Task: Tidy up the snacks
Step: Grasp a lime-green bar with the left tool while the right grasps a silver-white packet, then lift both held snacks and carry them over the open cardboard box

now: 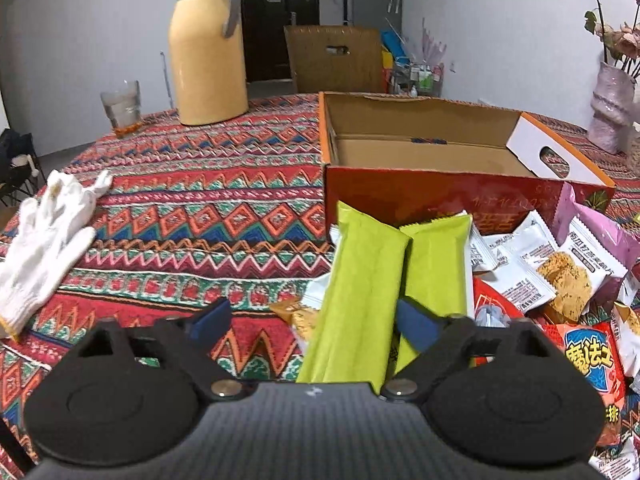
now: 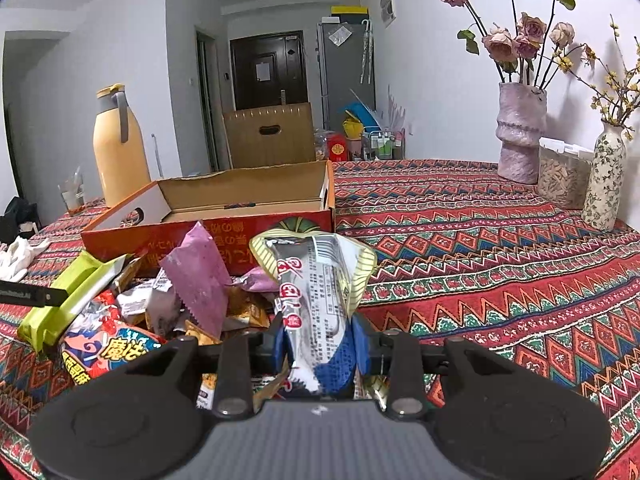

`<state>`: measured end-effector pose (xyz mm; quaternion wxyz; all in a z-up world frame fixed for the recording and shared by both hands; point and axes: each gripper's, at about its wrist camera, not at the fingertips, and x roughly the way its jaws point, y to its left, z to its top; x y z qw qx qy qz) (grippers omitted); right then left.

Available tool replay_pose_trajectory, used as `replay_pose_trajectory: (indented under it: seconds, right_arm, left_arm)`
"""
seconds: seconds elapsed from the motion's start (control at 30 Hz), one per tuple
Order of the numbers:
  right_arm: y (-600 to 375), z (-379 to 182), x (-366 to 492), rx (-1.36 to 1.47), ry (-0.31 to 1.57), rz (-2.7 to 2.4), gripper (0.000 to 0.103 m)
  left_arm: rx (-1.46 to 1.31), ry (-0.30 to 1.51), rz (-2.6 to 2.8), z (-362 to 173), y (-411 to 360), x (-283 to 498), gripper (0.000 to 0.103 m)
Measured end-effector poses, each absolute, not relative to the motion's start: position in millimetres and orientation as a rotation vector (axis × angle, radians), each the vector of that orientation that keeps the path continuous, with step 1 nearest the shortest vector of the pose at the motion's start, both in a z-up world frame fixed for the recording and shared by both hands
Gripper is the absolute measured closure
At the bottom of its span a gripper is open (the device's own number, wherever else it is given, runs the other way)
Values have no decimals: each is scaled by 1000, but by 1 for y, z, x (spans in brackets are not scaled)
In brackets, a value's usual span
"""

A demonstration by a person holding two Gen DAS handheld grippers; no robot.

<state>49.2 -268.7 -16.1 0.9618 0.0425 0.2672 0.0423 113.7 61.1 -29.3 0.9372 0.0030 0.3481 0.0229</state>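
Note:
An open red cardboard box (image 1: pixel 440 196) with a bare brown inside stands on the patterned tablecloth; it also shows in the right wrist view (image 2: pixel 224 236). A heap of snack packets (image 1: pixel 560 276) lies in front of it. My left gripper (image 1: pixel 316 320) is open, its fingers astride a long lime-green packet (image 1: pixel 360 292), with a second green packet (image 1: pixel 436 264) beside it. My right gripper (image 2: pixel 320 344) is shut on a grey and white snack packet (image 2: pixel 316 288) with red print, held upright. A purple packet (image 2: pixel 200 280) and a red packet (image 2: pixel 112 348) lie in the heap to its left.
A yellow thermos jug (image 1: pixel 208 56) and a glass (image 1: pixel 122 108) stand at the far left. A white glove (image 1: pixel 44 240) lies at the left edge. A pink vase (image 2: pixel 520 132) with roses, a clear container (image 2: pixel 564 176) and a floral vase (image 2: pixel 604 180) stand at the right.

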Motion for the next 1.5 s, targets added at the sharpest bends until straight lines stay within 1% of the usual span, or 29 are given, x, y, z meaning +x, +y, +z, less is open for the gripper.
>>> replay_pose_trajectory:
  seconds: [0.07,0.1,0.13,0.23,0.5,0.7,0.77,1.1,1.13,1.17,1.43,1.5]
  right_arm:
    - [-268,-15,50,92,537,88,70]
    - [-268,-15,51,92,536,90,70]
    - [-269,-15,51,95,535,92,70]
    - [-269,-15,55,103,534,98,70]
    - [-264,-9,61,98,521,105,70]
    - [-260,-1,66,88,497,108,70]
    - [-259,2,68,82,487,110,70]
    - [-251,16,84,73,440,122,70]
    - [-250,17,85,71,436,123,70]
    - [-249,19,87,70,431,125,70]
    - [-241,30,101,70,399,144,70]
    - [-240,29,100,72,402,153,70]
  left_arm:
    - [-8,732,13,-32,61,116,40]
    - [-15,741,-2,-34,61,116,45]
    - [-18,747,-15,-36,60,117,52]
    - [-7,738,-20,-37,57,114,61]
    - [-19,723,-4,-29,64,111,64]
    - [-16,673,18,-8,70,107,65]
    - [-15,652,23,2,71,107,68]
    - [-17,569,32,37,67,112,70]
    - [-21,566,29,40,66,112,75]
    - [-27,561,21,43,66,113,88]
    - [-45,538,-9,57,62,123,87]
    - [-50,564,-9,51,64,123,79]
